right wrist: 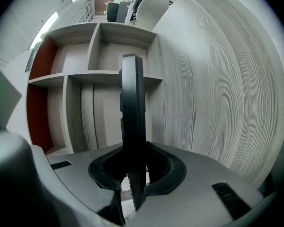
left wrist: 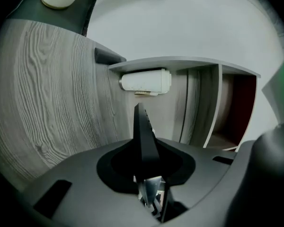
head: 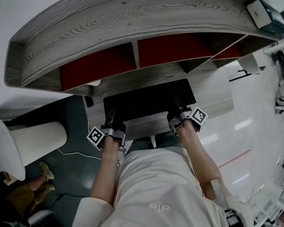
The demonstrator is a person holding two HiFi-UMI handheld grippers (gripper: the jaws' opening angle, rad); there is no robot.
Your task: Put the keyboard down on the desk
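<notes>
**Head view.** Both forearms extend forward from the bottom of the frame, roughly parallel, with the left forearm (head: 107,174) and right forearm (head: 199,157) bare below cream sleeves. The left gripper (head: 109,117) and right gripper (head: 175,110) point toward the shelf unit (head: 132,18). Each marker cube sits on the outer side of its wrist: left cube (head: 95,136), right cube (head: 199,117). The black keyboard (head: 149,100) lies flat between them over the front part of the grey wood desk (head: 215,96), just below the shelf unit's red-backed compartments (head: 97,65). Each gripper holds the keyboard's near edge, the left near the left end and the right near the right end. This view does not show whether the keyboard's underside touches the desk.

**Left gripper view.** The camera is rolled, so the keyboard appears edge-on as a thin dark blade rising from the jaws. The jaws stand narrowly apart and are clamped on the keyboard's edge. The desk's wood grain fills the left side. A white cylindrical object (left wrist: 146,81) lies beneath a shelf board ahead.

**Right gripper view.** The keyboard again appears edge-on and upright in the frame. The jaws are pressed against its edge with only the keyboard's thickness between them. The desk surface fills the right side and the shelf compartments the left.
</notes>
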